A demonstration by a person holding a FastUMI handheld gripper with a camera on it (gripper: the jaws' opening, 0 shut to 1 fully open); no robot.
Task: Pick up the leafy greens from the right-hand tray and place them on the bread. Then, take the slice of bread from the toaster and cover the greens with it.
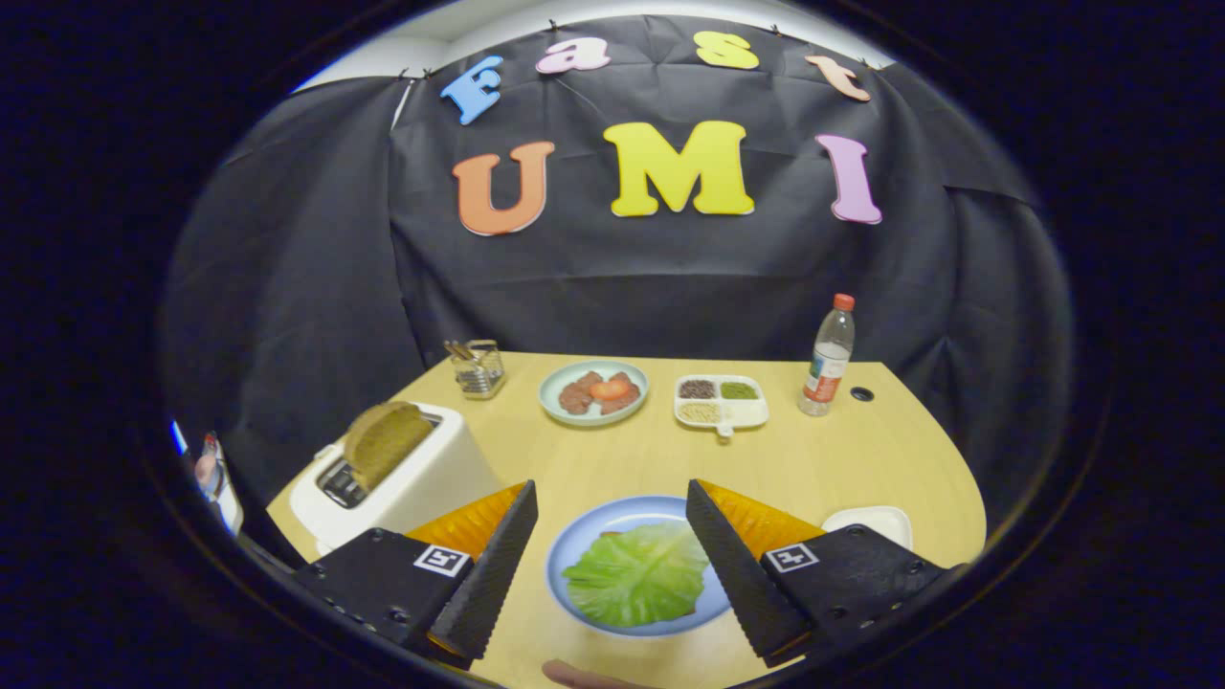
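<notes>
The tool point(612, 565) is closest to the camera, and its two fingers stand wide apart with nothing held between them. Between the fingers, on the wooden desk point(823, 459), lies a blue plate point(574, 545), and on this plate rest the leafy greens point(636, 574), one flat pale-green leaf. I cannot tell if bread lies under the leaf, because the leaf covers the middle of the plate. The fingers do not touch the leaf or the plate; they are at each side of it. At the near edge of the desk, just in front of the plate, a small part of a finger of a person point(584, 677) is visible.

Beside the left finger stands a white toaster point(421, 483), and a brown slice of bread point(385, 442) stands out from its slot, a little tilted. Behind the right finger a white tray point(876, 522) is partly hidden.

Beyond the fingers, in the far part of the desk, there is a pale green plate point(550, 392) with pieces of meat and a tomato slice point(611, 389) on top. Just beside it on the right is a white divided dish point(751, 413) with three kinds of small grains or seeds. Further right a clear bottle point(828, 356) with a red cap stands upright. Left of the green plate is a small glass holder point(478, 368) with sticks in it.
</notes>
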